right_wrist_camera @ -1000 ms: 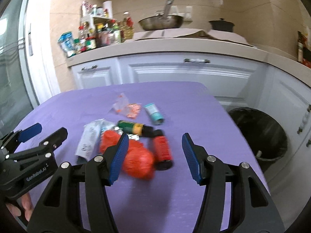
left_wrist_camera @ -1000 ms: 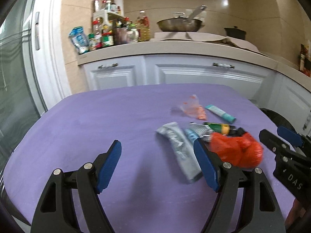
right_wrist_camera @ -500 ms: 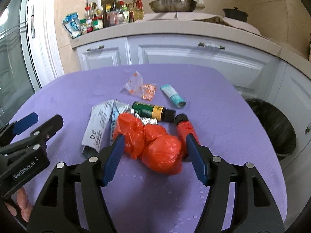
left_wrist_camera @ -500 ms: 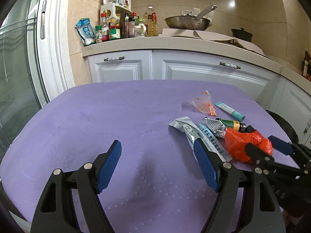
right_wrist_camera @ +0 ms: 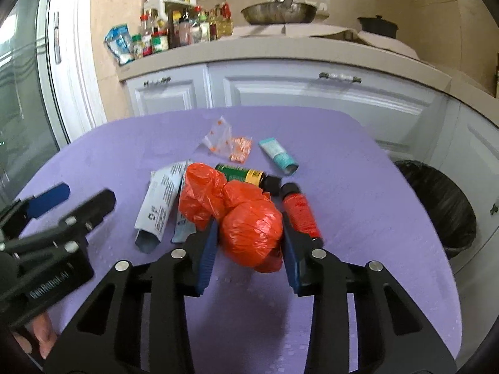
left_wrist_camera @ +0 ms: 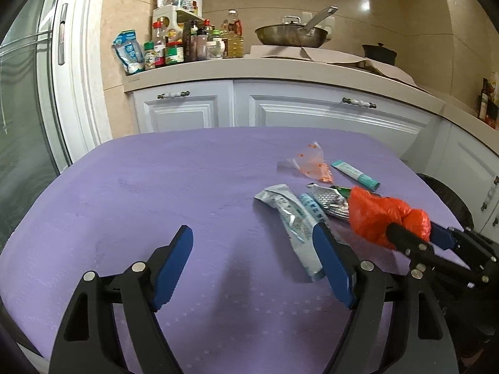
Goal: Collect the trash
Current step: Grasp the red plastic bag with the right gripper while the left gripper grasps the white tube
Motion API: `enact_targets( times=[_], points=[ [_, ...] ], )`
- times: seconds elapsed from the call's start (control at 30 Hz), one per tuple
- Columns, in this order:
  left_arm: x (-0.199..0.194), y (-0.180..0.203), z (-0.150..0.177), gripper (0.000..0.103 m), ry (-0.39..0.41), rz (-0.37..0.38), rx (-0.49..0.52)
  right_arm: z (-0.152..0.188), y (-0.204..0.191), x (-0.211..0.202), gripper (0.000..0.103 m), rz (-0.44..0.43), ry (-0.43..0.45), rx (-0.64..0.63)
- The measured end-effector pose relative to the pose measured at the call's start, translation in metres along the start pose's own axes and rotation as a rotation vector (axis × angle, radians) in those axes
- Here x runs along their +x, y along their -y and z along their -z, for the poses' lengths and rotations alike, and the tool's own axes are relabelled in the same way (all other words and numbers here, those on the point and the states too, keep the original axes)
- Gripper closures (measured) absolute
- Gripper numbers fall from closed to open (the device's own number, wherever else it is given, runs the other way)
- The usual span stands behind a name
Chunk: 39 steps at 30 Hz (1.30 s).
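The right gripper (right_wrist_camera: 248, 243) is closed around the rounded end of a crumpled red plastic bag (right_wrist_camera: 240, 215), its blue pads pressing both sides of the bundle, which sits near the middle of the purple worktop (right_wrist_camera: 358, 187). The bag's long axis runs from the clamped ball away from the camera and to the left, its looser knotted end pointing toward the far-left of the worktop and lying over a flattened grey-white tube (right_wrist_camera: 160, 202). In the left wrist view the same bag (left_wrist_camera: 383, 215) shows at the right, pinched by the right gripper (left_wrist_camera: 414, 238). The left gripper (left_wrist_camera: 252, 265) hangs with its jaws spread wide, holding nothing, above bare cloth left of the trash pile; in the right wrist view it (right_wrist_camera: 71, 201) appears at the left edge. Just beside the bag on its right lies a red tube with a black cap (right_wrist_camera: 299, 210), its long axis pointing away from the camera, cap at the far end. Behind the bag a green and yellow bottle (right_wrist_camera: 246, 174) lies crosswise, its black cap pointing right. Farther back are a teal tube (right_wrist_camera: 279, 155) angled toward the near right and a clear wrapper with orange spots (right_wrist_camera: 227, 141). A crumpled foil piece (left_wrist_camera: 330, 202) lies against the bag in the left wrist view. A black-lined bin (right_wrist_camera: 436, 199) stands off the worktop's right side
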<state>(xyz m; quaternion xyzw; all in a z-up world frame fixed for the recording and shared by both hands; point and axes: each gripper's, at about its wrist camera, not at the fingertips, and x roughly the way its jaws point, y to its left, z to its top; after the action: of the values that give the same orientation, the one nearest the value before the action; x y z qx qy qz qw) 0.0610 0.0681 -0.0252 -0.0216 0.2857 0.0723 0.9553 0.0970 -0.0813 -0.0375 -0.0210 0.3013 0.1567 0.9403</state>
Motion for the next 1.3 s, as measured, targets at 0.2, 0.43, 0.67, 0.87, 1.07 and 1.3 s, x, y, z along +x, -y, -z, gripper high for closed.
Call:
enact_targets(
  times=[0.2, 0.43, 0.67, 0.87, 1.07, 1.3],
  points=[
    [0.001, 0.020, 0.001, 0.026, -0.004, 0.027, 0.025, -0.005, 0.021, -0.013, 0.067, 0.027, 0.037, 0.039],
    [0.014, 0.039, 0.002, 0.027, -0.047, 0.023, 0.045, -0.002, 0.051, -0.020, 0.066, 0.056, 0.048, 0.092],
    [0.027, 0.038, 0.004, 0.062, -0.116, 0.043, 0.035, 0.003, 0.063, -0.023, 0.066, 0.059, 0.052, 0.119],
    [0.028, 0.038, 0.007, 0.092, -0.126, 0.057, 0.036, 0.005, 0.065, -0.022, 0.066, 0.062, 0.051, 0.126],
    [0.024, 0.031, 0.008, 0.100, -0.103, 0.062, 0.015, 0.005, 0.065, -0.021, 0.066, 0.068, 0.049, 0.125],
    [0.014, 0.021, 0.007, 0.100, -0.074, 0.057, 0.000, 0.005, 0.068, -0.022, 0.066, 0.073, 0.053, 0.125]
  ],
)
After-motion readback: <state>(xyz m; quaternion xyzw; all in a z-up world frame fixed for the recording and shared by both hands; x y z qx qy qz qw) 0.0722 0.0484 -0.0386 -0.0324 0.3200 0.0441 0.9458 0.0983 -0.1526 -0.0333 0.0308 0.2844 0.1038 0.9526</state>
